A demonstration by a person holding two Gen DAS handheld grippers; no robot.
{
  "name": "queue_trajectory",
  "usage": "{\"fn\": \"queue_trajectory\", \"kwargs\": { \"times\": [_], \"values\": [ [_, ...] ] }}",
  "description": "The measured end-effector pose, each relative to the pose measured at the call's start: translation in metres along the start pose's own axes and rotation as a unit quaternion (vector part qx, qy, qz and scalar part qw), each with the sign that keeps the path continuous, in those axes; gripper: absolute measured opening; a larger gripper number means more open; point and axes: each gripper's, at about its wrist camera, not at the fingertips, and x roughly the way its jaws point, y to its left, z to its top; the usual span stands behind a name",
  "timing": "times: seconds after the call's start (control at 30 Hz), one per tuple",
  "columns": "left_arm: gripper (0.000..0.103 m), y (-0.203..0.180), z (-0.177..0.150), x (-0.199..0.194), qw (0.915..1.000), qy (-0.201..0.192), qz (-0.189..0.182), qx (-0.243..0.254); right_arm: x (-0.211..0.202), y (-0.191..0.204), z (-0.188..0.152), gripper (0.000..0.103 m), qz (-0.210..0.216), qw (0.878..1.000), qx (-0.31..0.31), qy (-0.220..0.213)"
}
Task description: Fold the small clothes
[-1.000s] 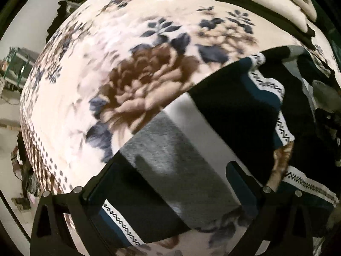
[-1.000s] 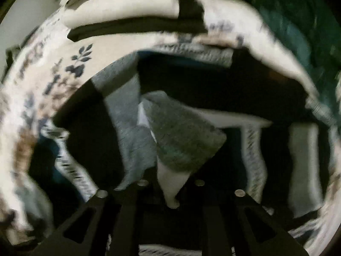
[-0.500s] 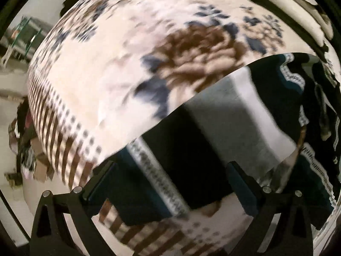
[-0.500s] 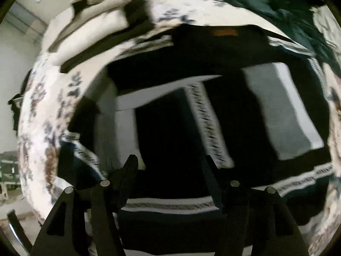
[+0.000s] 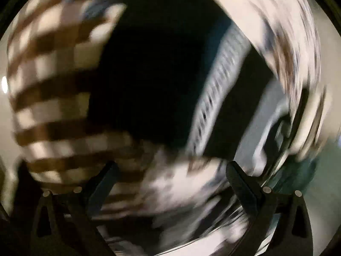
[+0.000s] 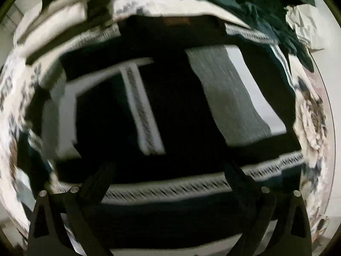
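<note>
A black garment [image 6: 181, 111] with grey and white panels and patterned white bands lies spread flat on the flowered blanket [image 6: 311, 117]. My right gripper [image 6: 168, 170] hovers straight above its lower part, jaws opening wide, nothing between them. In the blurred left wrist view, my left gripper [image 5: 170, 170] stands open over a corner of the same black garment [image 5: 153, 70], near the blanket's brown checked border [image 5: 55, 98]. Nothing is between its fingers.
A stack of folded cream and black clothes [image 6: 64, 19] lies at the far left. A dark green heap [image 6: 245, 2] and a crumpled white piece [image 6: 304, 25] lie at the far right. The blanket's edge is close to the left gripper.
The right gripper let go of a grey and white fold and opened wide; the garment now lies flat. The left gripper rolled and swept toward the blanket's checked border.
</note>
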Motion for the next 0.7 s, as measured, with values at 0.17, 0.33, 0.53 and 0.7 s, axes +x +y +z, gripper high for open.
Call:
{"fn": "queue_trajectory", "kwargs": {
  "times": [0.17,0.33,0.53,0.7],
  "values": [
    [0.047,-0.004,0.020,-0.025,0.9921,-0.095,0.002,-0.083,0.000,-0.018,-0.024,0.103,-0.019,0.999,-0.009,0.024],
    [0.005,-0.057,0.020,-0.068,0.9795,-0.191,0.056,0.031,-0.005,-0.028,-0.033,0.103,-0.063,0.997,-0.035,0.013],
    [0.005,-0.146,-0.029,-0.094,0.9139,-0.290,0.106,0.264,-0.015,-0.034,-0.013,0.103,-0.072,0.997,-0.036,-0.012],
    [0.005,-0.226,-0.103,-0.067,0.8511,-0.301,0.087,0.421,-0.018,-0.046,0.007,0.103,-0.044,0.999,-0.004,-0.012]
  ]
}}
